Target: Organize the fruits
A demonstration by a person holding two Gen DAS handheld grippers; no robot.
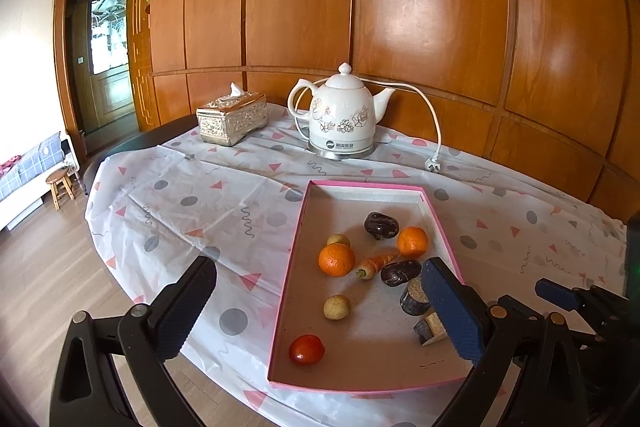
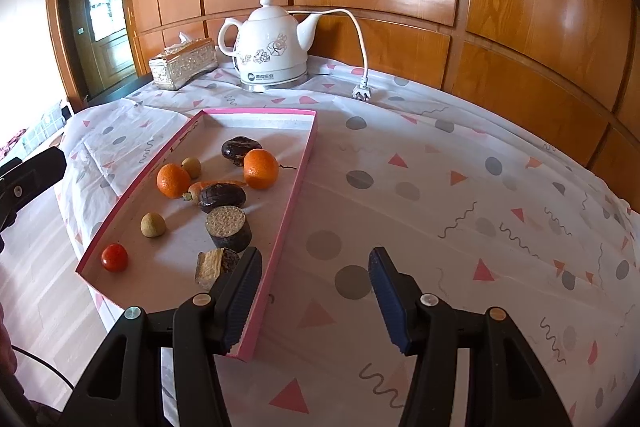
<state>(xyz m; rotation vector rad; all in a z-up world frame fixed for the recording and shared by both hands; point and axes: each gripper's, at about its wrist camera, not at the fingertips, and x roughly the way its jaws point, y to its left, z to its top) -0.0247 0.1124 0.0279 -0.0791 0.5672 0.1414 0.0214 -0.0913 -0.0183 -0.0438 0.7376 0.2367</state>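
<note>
A pink-rimmed tray on the table holds two oranges, two dark purple fruits, a small carrot, a red tomato, two yellowish balls, a dark cut cylinder and a wedge. My left gripper hangs wide open above the tray's near end, holding nothing. My right gripper is open over the tray's near right rim, its left finger inside the rim, its right finger over the cloth.
A white ceramic kettle with a loose cord and plug stands at the back. A silver tissue box is to its left. A wood-panelled wall backs the table. The patterned cloth lies bare right of the tray.
</note>
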